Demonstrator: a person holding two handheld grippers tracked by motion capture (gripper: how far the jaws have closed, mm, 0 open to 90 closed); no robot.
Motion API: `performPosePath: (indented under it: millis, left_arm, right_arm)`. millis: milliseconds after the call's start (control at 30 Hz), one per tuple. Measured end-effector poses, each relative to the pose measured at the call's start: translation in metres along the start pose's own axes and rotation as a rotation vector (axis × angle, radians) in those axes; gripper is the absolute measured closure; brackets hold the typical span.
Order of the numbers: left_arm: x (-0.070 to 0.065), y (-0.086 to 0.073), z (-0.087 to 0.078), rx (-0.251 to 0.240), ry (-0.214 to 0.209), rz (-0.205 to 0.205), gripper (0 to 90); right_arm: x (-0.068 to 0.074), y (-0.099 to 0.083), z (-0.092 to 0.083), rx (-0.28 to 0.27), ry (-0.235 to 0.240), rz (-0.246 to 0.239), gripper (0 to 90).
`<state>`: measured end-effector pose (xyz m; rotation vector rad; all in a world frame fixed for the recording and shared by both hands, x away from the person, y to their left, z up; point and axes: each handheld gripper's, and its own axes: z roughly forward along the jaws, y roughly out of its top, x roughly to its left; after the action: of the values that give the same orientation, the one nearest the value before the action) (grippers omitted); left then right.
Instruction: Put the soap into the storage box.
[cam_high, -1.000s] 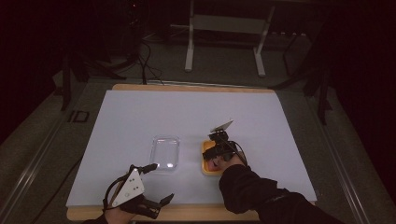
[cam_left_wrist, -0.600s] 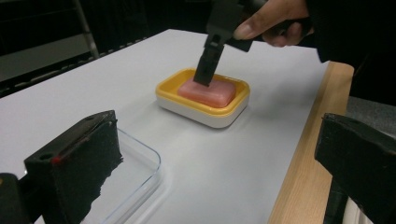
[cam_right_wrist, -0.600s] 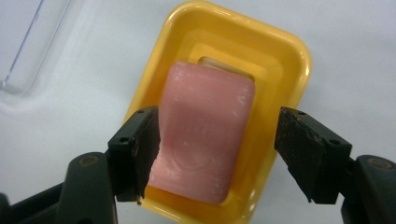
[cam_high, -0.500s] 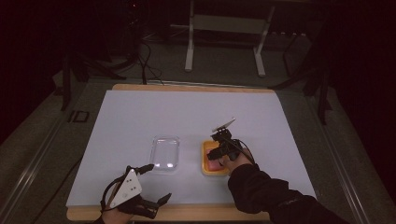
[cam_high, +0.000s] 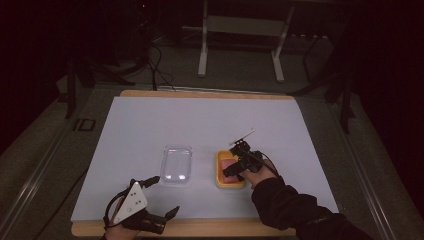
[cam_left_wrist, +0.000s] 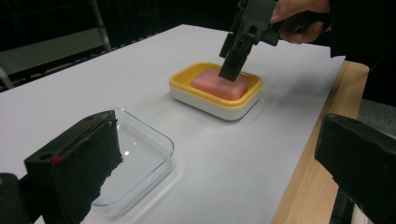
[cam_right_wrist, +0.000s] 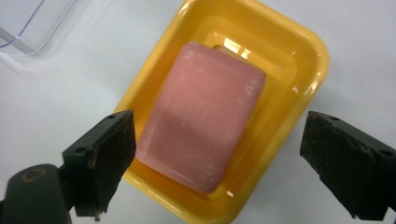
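A white sheet (cam_high: 200, 125) is spread over a wooden table (cam_high: 200, 93), and 2 containers are set on it side by side near the middle. The yellow soap dish (cam_right_wrist: 299, 70) with a white base holds 1 pink bar of soap (cam_right_wrist: 201, 116), which is laid flat inside the dish, and a clear plastic tray (cam_high: 177, 163) is placed just to its left in the high view. The right gripper (cam_right_wrist: 217, 158) is held directly above the dish, pointed down at the soap; its 2 jaws are spread wide, 1 on each side of the dish, and nothing is grasped between them. In the left gripper view its tips are seen close over the bar. The left gripper (cam_high: 161, 196) is held at the near edge of the table, well apart from the dish, with its jaws likewise released and empty, the clear tray lying just ahead of 1 jaw.
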<state>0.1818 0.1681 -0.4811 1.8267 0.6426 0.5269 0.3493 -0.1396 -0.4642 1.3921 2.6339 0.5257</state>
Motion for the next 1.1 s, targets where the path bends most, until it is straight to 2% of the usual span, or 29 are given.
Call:
performPosePath:
  millis: [133,167,300,367,467,633,867,1100]
  left_arm:
    - [0.001,-0.001,-0.001,0.004,0.006,-0.011,0.6]
    - [0.001,-0.002,-0.002,0.005,0.008,-0.010,0.6]
    - [0.000,-0.002,-0.003,0.006,0.016,-0.009,0.6]
    - [0.000,-0.003,-0.003,0.007,0.018,-0.012,0.6]
    - [0.000,-0.004,-0.004,0.012,0.024,-0.009,0.6]
    - [0.000,-0.004,-0.005,0.007,0.025,-0.012,0.6]
    - [0.000,-0.004,-0.004,0.008,0.023,-0.009,0.6]
    - [0.001,-0.004,-0.004,0.011,0.027,-0.011,0.6]
  right_arm:
    - [-0.013,-0.005,-0.006,-0.049,0.030,-0.020,12.1]
    - [-0.016,-0.007,-0.008,-0.070,0.027,-0.038,12.8]
    - [-0.023,-0.017,-0.017,-0.154,-0.029,-0.116,13.0]
    - [-0.027,-0.022,-0.020,-0.193,-0.040,-0.147,12.9]
    - [-0.032,-0.029,-0.022,-0.224,-0.025,-0.177,12.9]
    - [-0.032,-0.043,-0.025,-0.247,-0.034,-0.216,13.0]
    - [-0.037,-0.063,-0.033,-0.311,-0.013,-0.215,13.3]
    - [-0.051,-0.086,-0.043,-0.387,-0.004,-0.199,13.5]
